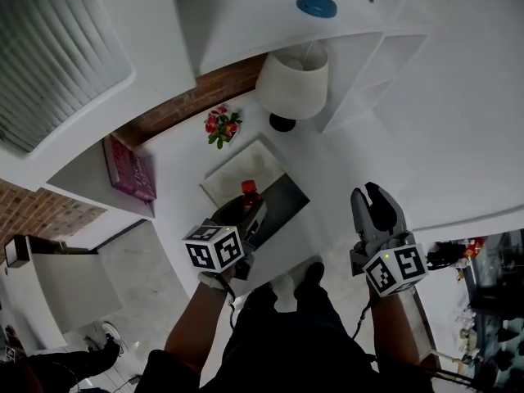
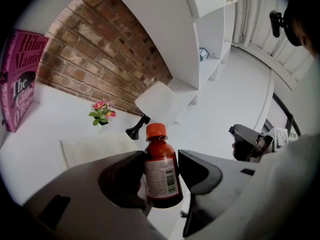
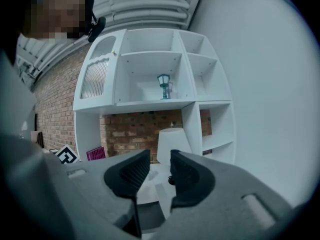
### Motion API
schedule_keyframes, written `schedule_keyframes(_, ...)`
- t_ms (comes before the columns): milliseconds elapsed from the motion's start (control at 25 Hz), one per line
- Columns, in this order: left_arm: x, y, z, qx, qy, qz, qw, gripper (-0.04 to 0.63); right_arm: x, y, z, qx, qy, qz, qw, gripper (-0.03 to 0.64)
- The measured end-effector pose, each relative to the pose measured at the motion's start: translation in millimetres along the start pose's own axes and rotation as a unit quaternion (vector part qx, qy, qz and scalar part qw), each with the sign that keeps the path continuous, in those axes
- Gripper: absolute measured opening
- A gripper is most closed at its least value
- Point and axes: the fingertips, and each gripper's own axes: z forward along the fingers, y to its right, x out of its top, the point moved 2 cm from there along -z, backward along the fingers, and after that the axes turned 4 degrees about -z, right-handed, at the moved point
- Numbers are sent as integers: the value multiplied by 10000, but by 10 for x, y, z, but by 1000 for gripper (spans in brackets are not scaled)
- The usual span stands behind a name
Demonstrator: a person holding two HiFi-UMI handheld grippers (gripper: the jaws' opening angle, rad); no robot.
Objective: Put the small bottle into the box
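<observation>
Bottle (image 1: 248, 189) is standing roughly upright, long axis vertical, orange cap up. The left gripper (image 1: 246, 207) is clamping it by the body over the box (image 1: 237, 170), near the table's (image 1: 176, 188) front edge. Head view is showing only cap and shoulder, the gripper hiding the rest. Left gripper view is showing the label and barcode. The right gripper (image 1: 375, 199) is hovering right of the box, jaws slightly apart and empty. Its view is missing the bottle and catching lamp (image 3: 172, 144) and shelves (image 3: 150, 84).
</observation>
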Motion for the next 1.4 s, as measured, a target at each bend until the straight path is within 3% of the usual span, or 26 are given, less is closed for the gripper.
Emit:
schedule_keyframes(280, -363, 4, 465, 280, -687, 96, 9972, 215, -171, 321, 175, 245, -8, 211, 9995, 120)
schedule_keyframes(480, -621, -7, 797, 687, -1161, 254, 9905, 215, -196, 710, 313, 455, 90, 405, 9981, 115)
schedule_keyframes(640, -802, -40, 1078, 1048, -1633, 576, 9793, 215, -272, 1067, 407, 580, 87, 600, 9965, 110)
schedule_keyframes(920, -1017, -208, 1403, 1648, -2256, 729, 9574, 215, -473, 1476, 568, 754, -24, 842, 9936, 107)
schedule_keyframes(1400, -1330, -515, 1758, 2207, -2739, 327, 9355, 215, -618, 1900, 865, 870, -141, 985, 9912, 95)
